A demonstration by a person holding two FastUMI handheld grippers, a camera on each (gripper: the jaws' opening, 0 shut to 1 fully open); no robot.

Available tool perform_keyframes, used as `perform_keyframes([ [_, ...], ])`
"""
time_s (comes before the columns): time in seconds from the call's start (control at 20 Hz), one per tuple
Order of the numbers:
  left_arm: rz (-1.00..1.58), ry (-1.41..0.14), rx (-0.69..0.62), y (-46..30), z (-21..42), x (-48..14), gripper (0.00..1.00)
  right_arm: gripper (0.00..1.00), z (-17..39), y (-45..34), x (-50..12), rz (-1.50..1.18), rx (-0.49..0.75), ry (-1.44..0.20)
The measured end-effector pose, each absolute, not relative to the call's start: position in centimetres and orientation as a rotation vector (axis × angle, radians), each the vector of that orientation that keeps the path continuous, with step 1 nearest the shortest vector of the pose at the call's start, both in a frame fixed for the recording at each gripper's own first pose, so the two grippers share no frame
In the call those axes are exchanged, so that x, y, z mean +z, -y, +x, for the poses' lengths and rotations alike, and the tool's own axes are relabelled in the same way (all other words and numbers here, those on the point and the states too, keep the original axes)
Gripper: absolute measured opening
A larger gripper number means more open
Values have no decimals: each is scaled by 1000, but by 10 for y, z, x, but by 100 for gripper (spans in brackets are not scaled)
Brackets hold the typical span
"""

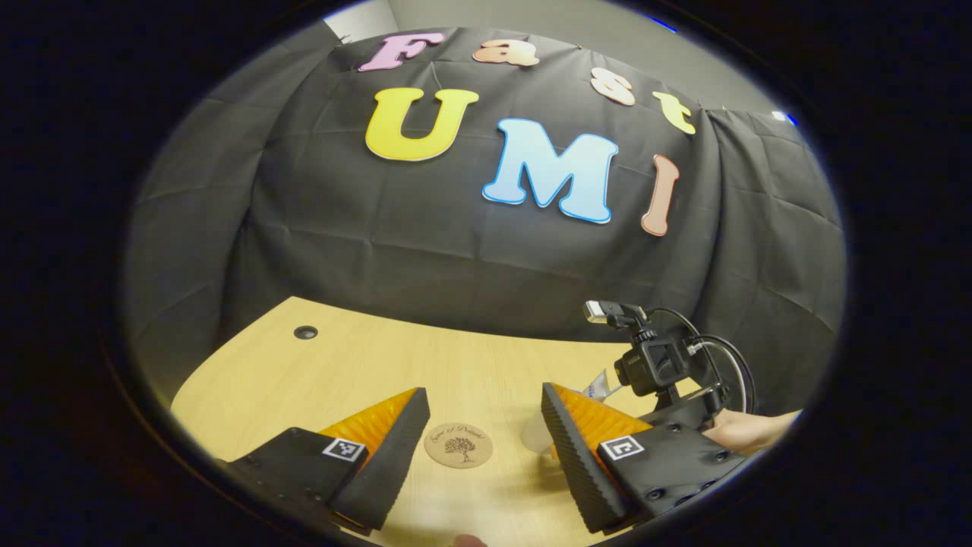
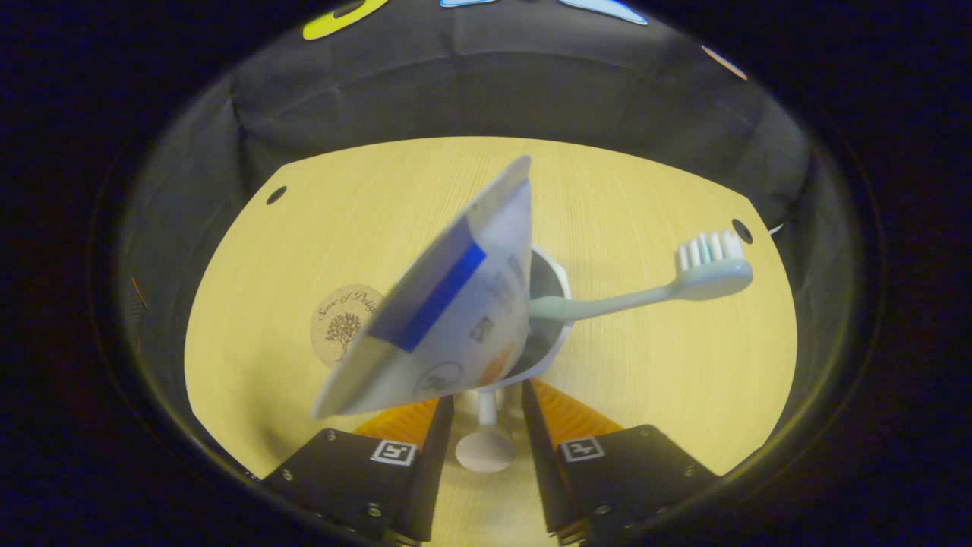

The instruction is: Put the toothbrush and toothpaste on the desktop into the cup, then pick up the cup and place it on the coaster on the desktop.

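Your coaster point(image 2: 346, 323) carries a tree emblem under script too small to read. The cup point(image 2: 548, 334), just right of the coaster, holds the toothpaste point(image 2: 448, 319) and toothbrush point(image 2: 645, 292). Your right gripper point(image 2: 486, 414) clamps the cup's stem. Your left gripper point(image 1: 482, 437) hangs wide open above the coaster, holding nothing.
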State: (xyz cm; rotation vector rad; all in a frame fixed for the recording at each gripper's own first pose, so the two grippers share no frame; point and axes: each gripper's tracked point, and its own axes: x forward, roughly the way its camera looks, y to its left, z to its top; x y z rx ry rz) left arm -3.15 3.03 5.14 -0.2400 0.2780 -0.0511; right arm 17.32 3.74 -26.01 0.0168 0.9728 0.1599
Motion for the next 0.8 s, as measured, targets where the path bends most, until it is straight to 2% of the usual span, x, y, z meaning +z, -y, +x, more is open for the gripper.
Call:
perform_keyframes([
  [0.1, -243, -280, -51, -31, -32, 50, 96, 46, 174, -37, -262, 18, 157, -976],
  [0.15, -246, -282, -51, -31, -32, 49, 96, 32, 171, -35, -259, 13, 152, -974],
  [0.25, -254, -286, -49, -32, -34, 48, 96, 27, 170, -35, -259, 0, 149, -977],
  [0.4, -260, -290, -42, -35, -38, 46, 99, 25, 171, -35, -264, -5, 136, -977],
  [0.45, -261, -290, -39, -37, -38, 45, 99, 21, 171, -36, -263, 3, 130, -975],
  [0.6, -261, -289, -30, -42, -42, 45, 96, 21, 169, -40, -262, 27, 140, -972],
  [0.65, -263, -289, -27, -44, -44, 44, 99, 21, 169, -39, -260, 20, 141, -967],
  [0.7, -263, -289, -23, -45, -46, 45, 96, 21, 167, -40, -257, 7, 146, -959],
  [0.8, -264, -286, -17, -49, -50, 46, 99, 21, 162, -45, -248, -7, 157, -939],
])
